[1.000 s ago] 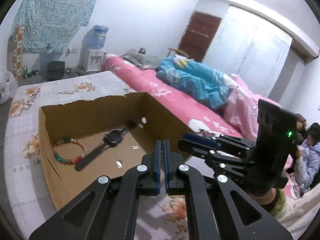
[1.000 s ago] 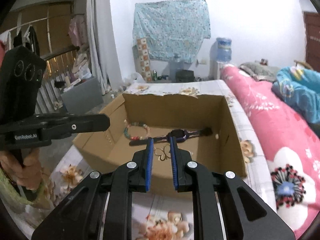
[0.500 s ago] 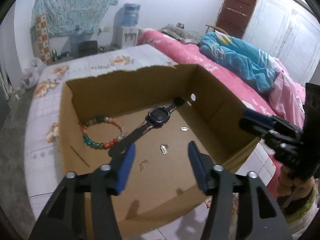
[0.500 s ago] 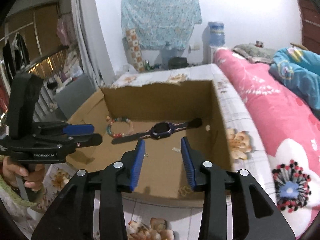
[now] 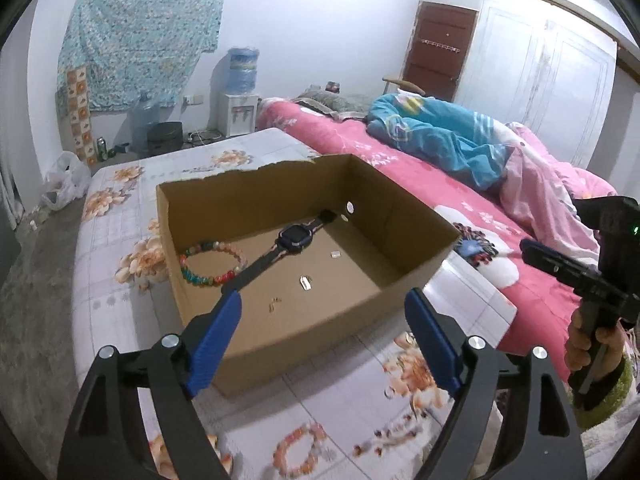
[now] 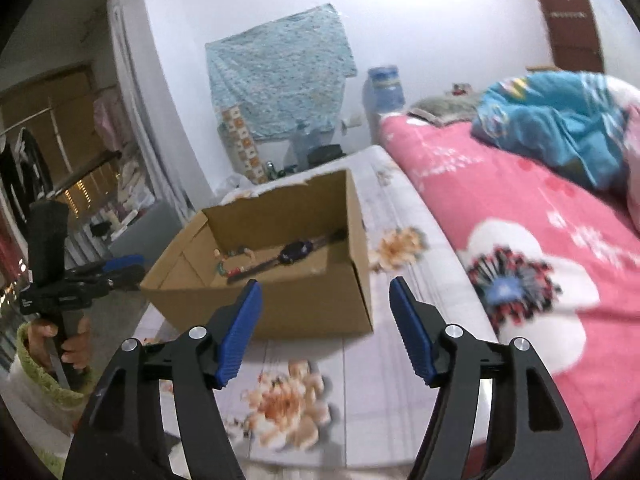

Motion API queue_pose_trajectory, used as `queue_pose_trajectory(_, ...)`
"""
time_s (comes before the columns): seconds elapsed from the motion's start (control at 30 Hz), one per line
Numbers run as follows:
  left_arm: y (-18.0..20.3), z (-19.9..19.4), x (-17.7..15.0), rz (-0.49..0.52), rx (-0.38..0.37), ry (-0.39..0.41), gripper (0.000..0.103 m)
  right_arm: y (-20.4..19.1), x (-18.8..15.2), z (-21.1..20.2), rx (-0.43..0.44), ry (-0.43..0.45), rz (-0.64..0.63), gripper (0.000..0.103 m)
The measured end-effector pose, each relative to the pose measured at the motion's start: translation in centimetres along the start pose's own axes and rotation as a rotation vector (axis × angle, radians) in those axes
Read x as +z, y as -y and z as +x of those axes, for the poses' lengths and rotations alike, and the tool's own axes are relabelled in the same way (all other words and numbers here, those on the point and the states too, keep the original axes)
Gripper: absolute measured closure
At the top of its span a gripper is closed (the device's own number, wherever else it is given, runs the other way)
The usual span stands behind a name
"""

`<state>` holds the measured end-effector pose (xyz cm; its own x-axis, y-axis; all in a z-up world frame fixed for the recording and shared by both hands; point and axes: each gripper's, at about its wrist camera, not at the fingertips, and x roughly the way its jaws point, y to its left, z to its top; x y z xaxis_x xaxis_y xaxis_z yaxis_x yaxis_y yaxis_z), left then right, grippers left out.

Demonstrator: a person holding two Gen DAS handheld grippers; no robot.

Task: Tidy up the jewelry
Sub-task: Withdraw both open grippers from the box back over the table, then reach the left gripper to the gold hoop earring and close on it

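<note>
An open cardboard box (image 5: 304, 332) stands on a white floral cloth. On its floor lie a coloured bead bracelet (image 5: 200, 279), a dark wristwatch (image 5: 295, 236), and small metal pieces (image 5: 306, 282), among them a gold one (image 5: 274, 303). My left gripper (image 5: 322, 298) hovers before the box's near wall, its jaws opening with nothing between them. In the right wrist view the box (image 6: 304, 308) sits ahead and to the left, with the watch (image 6: 296, 251) and bracelet (image 6: 236, 266) inside. My right gripper (image 6: 325, 285) is back from the box, its jaws opening and empty.
A pink floral bed (image 5: 532, 292) with a blue blanket (image 5: 440, 136) runs along the right. A water dispenser (image 5: 240, 92) and bottles stand by the far wall. Each view shows the other gripper held in a hand (image 6: 72, 344) beside the box.
Both grippers went from shut to wide open and drew back from the box. The gold trinket once between the right pads is gone from them. The right view has swung right.
</note>
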<state>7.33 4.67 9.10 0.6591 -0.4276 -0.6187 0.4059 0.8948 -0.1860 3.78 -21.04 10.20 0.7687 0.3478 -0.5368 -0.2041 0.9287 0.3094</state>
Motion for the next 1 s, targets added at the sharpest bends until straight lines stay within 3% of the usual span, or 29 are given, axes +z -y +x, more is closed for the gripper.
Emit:
queue_pose_trajectory(0.3, 0.5, -0.9, -2.4, -0.008, -0.006, -0.044, 0.021, 0.7, -2.8, 1.1, 0.015, -0.073, 0.056, 0.04)
queue_pose_trajectory(1.0, 2.6, 2.1, -4.5, 0.023, -0.025, -0.141, 0.02, 1.6, -4.0, 1.8, 0.016, -0.093, 0.088, 0.04)
